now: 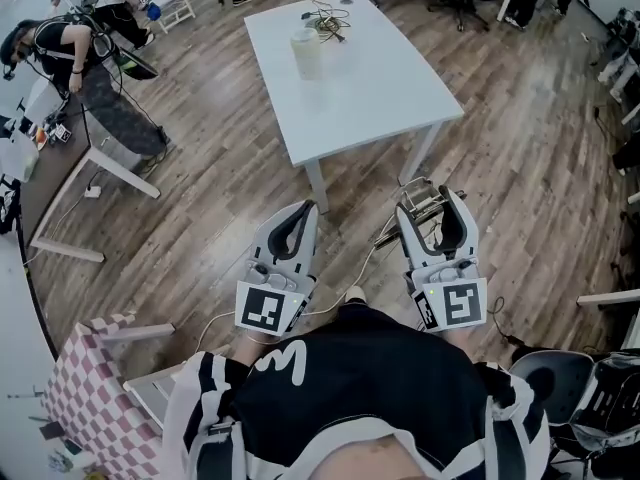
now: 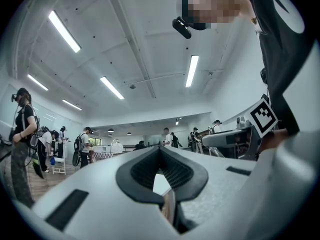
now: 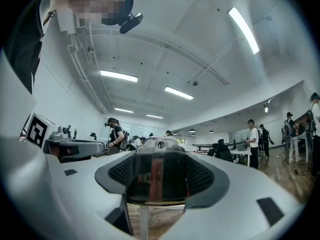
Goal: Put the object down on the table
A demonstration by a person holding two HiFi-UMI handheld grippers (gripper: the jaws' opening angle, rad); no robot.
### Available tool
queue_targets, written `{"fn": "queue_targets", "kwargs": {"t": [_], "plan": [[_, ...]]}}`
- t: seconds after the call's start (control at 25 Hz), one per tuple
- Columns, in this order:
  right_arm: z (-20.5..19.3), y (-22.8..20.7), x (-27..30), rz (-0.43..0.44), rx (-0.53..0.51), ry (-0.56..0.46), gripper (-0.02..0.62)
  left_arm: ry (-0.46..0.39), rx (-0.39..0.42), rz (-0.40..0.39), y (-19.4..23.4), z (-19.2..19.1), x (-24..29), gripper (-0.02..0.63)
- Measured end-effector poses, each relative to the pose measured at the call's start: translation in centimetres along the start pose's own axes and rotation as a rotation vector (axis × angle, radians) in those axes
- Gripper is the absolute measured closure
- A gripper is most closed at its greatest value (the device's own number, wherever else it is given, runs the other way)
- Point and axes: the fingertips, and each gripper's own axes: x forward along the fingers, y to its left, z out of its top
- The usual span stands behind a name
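A pale cylindrical container (image 1: 306, 54) and a cable tangle (image 1: 328, 23) are located well ahead of the fingers (image 1: 275, 233). A checkered cloth (image 1: 85, 393) is seen behind them, to the left.

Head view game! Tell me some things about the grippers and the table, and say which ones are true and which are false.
1. The right gripper is shut on a shiny object. True.
2. The left gripper holds a cup. False: it is shut and empty.
3. The white table has nothing on it. False: a pale container and cables lie on it.
4. The floor is wooden. True.
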Motion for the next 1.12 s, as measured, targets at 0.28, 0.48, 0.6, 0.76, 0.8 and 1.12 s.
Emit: {"fn": "queue_targets", "kwargs": {"t": [0.28,0.48,0.6,0.76,0.8,1.12], "plan": [[-0.8,-3.8,2.1,0.03,0.019,-0.007,0.307,-0.023,-0.053,0.025,-0.3,-0.3,4.4,0.601],[-1.6,-4.7,3.6,0.06,0.037,0.008,0.305,0.011,-0.075,0.056,0.0,-1.2,5.4,0.601],[-1.6,-5.0,4.1,0.069,0.041,-0.002,0.307,0.013,-0.062,0.057,0.1,-1.1,6.0,0.601],[-1.2,-5.1,4.0,0.07,0.048,-0.017,0.306,0.0,-0.035,0.056,0.1,-0.2,6.0,0.601],[-1.0,-5.2,4.0,0.069,0.049,-0.022,0.307,-0.001,-0.03,0.056,0.1,-0.1,6.0,0.601],[-2.1,-5.4,5.3,0.087,0.065,-0.002,0.307,0.024,-0.034,0.07,0.8,-0.9,6.7,0.601]]}}
